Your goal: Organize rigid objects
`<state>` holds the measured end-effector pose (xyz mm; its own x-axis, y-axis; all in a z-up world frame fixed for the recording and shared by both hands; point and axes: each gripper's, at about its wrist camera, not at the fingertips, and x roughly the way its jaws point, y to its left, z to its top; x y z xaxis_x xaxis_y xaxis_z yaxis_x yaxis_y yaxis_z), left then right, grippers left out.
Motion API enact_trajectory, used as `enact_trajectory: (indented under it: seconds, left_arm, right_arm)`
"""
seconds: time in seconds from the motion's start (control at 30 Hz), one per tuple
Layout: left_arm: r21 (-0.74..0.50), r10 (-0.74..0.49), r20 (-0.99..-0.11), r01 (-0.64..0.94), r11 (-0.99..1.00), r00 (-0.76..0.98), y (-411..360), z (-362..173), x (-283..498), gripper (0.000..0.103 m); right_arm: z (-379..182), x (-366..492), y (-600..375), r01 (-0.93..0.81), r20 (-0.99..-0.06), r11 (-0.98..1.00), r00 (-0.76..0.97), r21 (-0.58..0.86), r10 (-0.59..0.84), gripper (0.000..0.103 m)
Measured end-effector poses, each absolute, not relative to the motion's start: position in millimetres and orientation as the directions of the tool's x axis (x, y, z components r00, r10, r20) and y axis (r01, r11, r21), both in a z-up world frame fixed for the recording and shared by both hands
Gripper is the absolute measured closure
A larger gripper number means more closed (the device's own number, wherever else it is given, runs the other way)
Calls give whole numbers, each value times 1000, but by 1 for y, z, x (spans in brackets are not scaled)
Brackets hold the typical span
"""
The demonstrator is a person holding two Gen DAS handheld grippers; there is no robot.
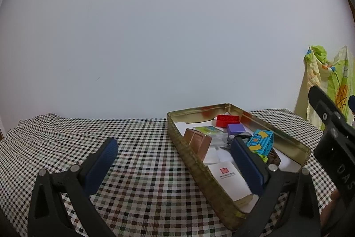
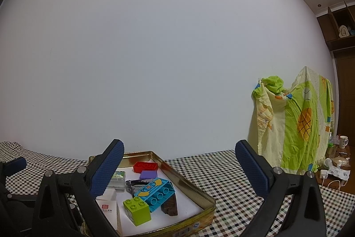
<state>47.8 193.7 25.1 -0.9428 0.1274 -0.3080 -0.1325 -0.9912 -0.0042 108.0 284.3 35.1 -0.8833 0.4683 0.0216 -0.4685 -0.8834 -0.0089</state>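
A plain white wall (image 2: 155, 48) fills most of both views above a checked tablecloth (image 1: 137, 148). At lower right of the left wrist view sits a gold tin (image 1: 190, 152) holding a red brick (image 2: 145, 167), purple tile (image 2: 148, 174), blue brick (image 2: 155, 192), green brick (image 2: 137, 209) and white card (image 1: 228, 179). The left gripper (image 1: 175, 153) hangs spread wide, empty, straddling the tin's near wall. The right gripper (image 2: 179, 159) is likewise agape over the tin, gripping nothing. A bright printed cloth (image 2: 295, 121) is draped at right.

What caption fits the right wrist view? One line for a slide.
Open right gripper above a gold metal tin holding a lime-green toy brick, turquoise block and red brick.
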Motion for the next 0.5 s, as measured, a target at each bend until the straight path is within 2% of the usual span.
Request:
enact_trajectory:
  seconds: [0.5]
  left_arm:
    - [-1,121,-316,-128,-992,-941,192,27,47,0]
  right_arm:
    - [35,108,284,-465,20,-885,-885,-10,465,1]
